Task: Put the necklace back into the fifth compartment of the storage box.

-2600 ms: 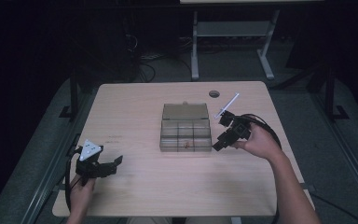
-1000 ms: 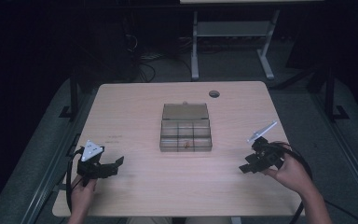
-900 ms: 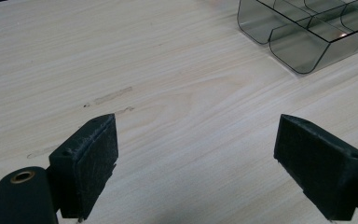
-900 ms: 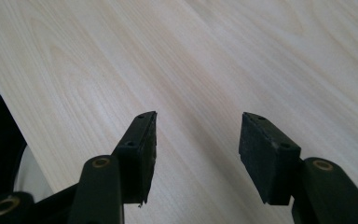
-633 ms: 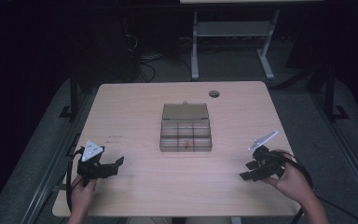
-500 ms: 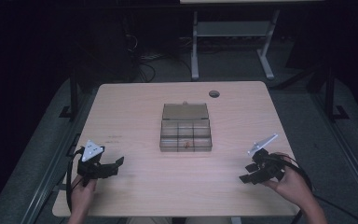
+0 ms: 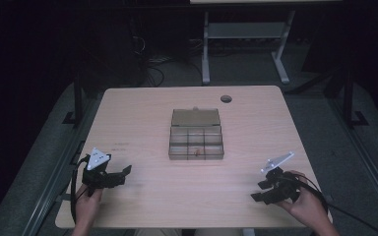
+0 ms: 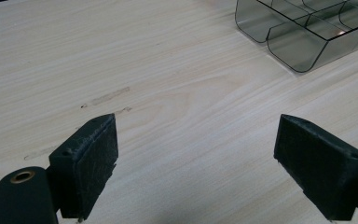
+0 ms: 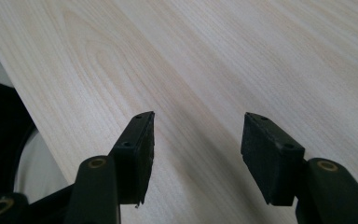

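The right gripper [image 7: 258, 191] has drawn well away from the box [image 7: 196, 134], fingers just spreading, seemingly empty.

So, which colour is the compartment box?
Translucent smoky grey, the compartment box is seen best in the left gripper view.

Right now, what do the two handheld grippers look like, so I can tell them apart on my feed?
Both look alike: the left gripper and right gripper are black, each with two flat rectangular jaw pads, brass-coloured pivot rivets, a pale grey three-cornered plate on top and a black cable trailing back. No sleeves are visible.
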### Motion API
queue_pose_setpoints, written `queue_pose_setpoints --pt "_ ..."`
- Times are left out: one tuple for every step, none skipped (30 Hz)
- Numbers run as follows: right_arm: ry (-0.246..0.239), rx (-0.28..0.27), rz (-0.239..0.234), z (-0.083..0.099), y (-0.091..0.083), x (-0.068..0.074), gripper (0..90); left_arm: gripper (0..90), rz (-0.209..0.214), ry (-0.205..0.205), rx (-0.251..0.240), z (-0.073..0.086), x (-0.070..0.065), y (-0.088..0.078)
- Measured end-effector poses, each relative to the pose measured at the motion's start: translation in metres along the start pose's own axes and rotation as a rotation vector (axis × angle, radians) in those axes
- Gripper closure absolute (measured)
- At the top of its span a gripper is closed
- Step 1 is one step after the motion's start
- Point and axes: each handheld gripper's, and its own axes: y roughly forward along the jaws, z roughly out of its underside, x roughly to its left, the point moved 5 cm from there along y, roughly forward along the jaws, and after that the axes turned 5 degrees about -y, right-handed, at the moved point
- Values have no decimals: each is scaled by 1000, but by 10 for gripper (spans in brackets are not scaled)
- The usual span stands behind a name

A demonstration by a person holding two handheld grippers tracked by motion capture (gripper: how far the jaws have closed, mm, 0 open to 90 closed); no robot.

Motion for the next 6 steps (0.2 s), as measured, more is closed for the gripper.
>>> queue_pose_setpoints --pt "-3 1 11 0 0 2 436 131 0 0 0 0 0 0" --pt "-9 -2 13 0 0 3 434 131 1 -1 -1 0 0 0" --pt "-13 -5 17 0 0 6 433 131 1 0 0 0 0 0" --pt "-14 -13 22 -1 -1 9 431 131 2 0 1 0 0 0" --pt "-15 -25 18 -2 -2 12 430 131 3 1 3 0 0 0" --pt "-20 -38 20 -3 -2 15 428 131 3 -1 2 0 -1 1"
